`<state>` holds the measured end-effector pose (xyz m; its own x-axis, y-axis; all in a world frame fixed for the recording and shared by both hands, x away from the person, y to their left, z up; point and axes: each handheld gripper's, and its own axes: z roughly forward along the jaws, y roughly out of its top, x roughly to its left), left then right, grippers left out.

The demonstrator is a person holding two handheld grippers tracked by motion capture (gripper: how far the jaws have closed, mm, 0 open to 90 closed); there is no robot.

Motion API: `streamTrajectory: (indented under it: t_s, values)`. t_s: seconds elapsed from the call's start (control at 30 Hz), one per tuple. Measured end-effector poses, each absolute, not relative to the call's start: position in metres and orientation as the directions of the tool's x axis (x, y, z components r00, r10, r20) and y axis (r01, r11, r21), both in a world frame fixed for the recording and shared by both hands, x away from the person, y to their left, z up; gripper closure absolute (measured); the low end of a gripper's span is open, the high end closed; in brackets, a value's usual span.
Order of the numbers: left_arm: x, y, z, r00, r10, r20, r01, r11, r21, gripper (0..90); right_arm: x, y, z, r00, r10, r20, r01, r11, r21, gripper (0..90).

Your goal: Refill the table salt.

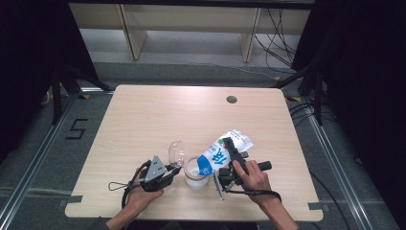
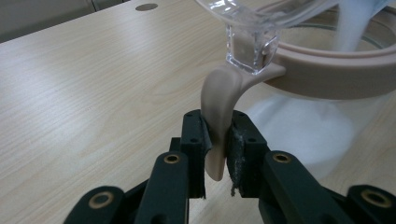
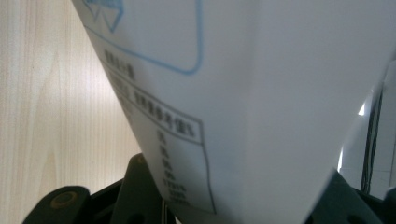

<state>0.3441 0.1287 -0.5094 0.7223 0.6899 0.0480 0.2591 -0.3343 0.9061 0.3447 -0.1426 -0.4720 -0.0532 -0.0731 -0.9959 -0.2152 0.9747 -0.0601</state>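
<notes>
I hold the right gripper [image 1: 229,165] near the front edge of the pale wooden table [image 1: 143,120], its black jaws clamped on the sides of a white plastic pouch with blue printing [image 1: 224,152]; in the right gripper view the pouch's white wall [image 3: 261,107] sits between the two jaws. The pouch lies tilted, its long axis running from the crimped far end, up and to the right of my hand, down toward the lower left, where its mouth hangs over the container. That container, a clear round plastic tub with a beige rim [image 1: 196,172], stands just left of the right gripper, between my two hands, and white powder already lies in it. From the left, the left gripper [image 1: 167,173] points right toward the tub, its jaws pressed together on the beige tab [image 2: 218,126] that sticks out from the rim, steadying it. The tub's clear hinged lid [image 1: 176,152] stands flipped open on the far left side, away from the pouch. A white stream [image 2: 355,28] falls inside the rim, so I judge the pour depends on keeping the pouch's mouth above the opening.
</notes>
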Motion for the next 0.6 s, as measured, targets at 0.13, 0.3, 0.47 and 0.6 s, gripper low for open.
streamTrajectory:
  t_s: [0.13,0.3,0.47,0.6]
  values:
    - [0.3441,0.1286,-0.5094,0.723,0.689,0.049,0.258,-0.335,0.906,76.9,0.3444,-0.1424,-0.4722,-0.054,-0.073,-0.996,-0.214,0.975,-0.06,61.7]
    - [0.344,0.1286,-0.5095,0.722,0.69,0.048,0.259,-0.334,0.906,76.9,0.3444,-0.1423,-0.4722,-0.055,-0.072,-0.996,-0.214,0.975,-0.059,61.9]
    - [0.344,0.1286,-0.5094,0.722,0.69,0.047,0.259,-0.334,0.906,76.9,0.3446,-0.1424,-0.4722,-0.056,-0.073,-0.996,-0.215,0.975,-0.059,62.0]
    - [0.3441,0.1286,-0.5094,0.722,0.69,0.048,0.259,-0.334,0.906,76.9,0.3443,-0.1423,-0.4723,-0.058,-0.071,-0.996,-0.214,0.975,-0.057,62.1]
